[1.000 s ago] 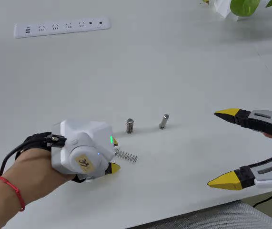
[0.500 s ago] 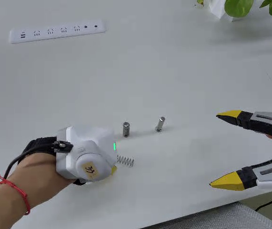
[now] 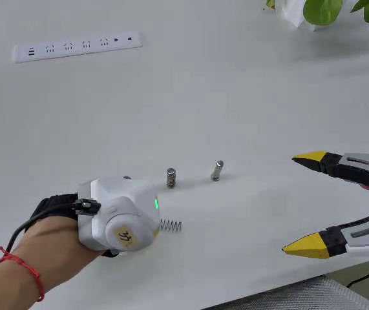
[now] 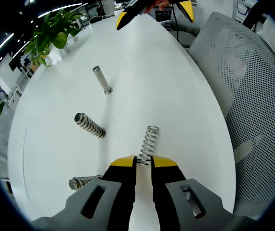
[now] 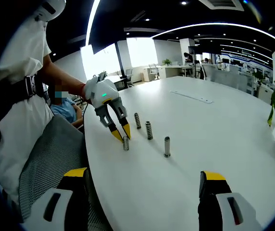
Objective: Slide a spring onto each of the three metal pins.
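Our left gripper (image 4: 143,162) has its jaws pinched on one end of the spring (image 4: 149,142), which lies flat on the desk (image 4: 185,96) — the bare pin (image 4: 101,80) stands beyond it, two sprung pins (image 4: 89,125) alongside. Our right gripper (image 3: 304,201) hangs well apart, jaws wide.

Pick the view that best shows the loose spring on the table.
Left gripper view: the loose spring lies close, coils distinct, one end between the tips of the left gripper. Head view shows it small beside that gripper; right gripper view shows it tiny.
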Available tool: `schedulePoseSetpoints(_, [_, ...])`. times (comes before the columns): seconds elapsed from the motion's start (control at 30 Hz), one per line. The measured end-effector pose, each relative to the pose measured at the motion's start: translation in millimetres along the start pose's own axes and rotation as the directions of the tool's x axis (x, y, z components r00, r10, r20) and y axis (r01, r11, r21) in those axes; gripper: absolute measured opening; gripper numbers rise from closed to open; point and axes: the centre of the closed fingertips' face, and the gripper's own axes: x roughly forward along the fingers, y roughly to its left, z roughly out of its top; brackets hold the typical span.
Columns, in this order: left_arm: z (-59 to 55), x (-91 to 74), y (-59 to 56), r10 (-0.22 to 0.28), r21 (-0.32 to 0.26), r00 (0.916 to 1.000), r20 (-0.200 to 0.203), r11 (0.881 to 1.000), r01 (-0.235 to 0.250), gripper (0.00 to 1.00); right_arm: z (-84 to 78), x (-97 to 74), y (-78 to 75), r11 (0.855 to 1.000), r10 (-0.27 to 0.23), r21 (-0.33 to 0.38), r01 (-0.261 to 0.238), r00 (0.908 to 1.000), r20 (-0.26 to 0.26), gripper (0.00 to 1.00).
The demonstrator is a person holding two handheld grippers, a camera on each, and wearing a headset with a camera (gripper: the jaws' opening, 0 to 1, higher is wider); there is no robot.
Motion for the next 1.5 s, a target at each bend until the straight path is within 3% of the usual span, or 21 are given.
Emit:
schedulePoseSetpoints(0.13, [-0.2,0.0,0.0,0.005,-0.006,1.0,-0.008,1.0,-0.005,0.08,0.7,0.4,-0.2,1.0,-0.005,0.003,0.005,1.0,0.004,0.94])
schedulePoseSetpoints(0.47, [1.1,1.7,-5.0,-0.014,-0.109,0.9999,-0.007,0.994,0.013,0.07,-3.4,0.1,0.0,1.0,-0.005,0.014,0.005,1.0,0.0,0.93])
schedulePoseSetpoints(0.73, [2.8,2.1,-9.3,-0.022,-0.126,0.9997,0.011,0.992,0.023,0.07,-0.3,3.6,3.0,1.0,0.002,0.013,-0.002,1.0,0.002,0.92])
schedulePoseSetpoints(1.2, [6.2,-2.9,-14.6,-0.022,-0.152,0.9984,0.052,0.988,0.029,0.07,10.2,13.1,11.9,1.0,0.028,0.004,-0.028,0.9996,0.005,0.89])
schedulePoseSetpoints(1.5, [18.2,-14.1,-15.3,0.0,-0.174,0.9943,0.106,0.985,0.019,0.07,25.6,16.2,18.3,0.999,0.047,-0.012,-0.047,0.9987,0.018,0.85])
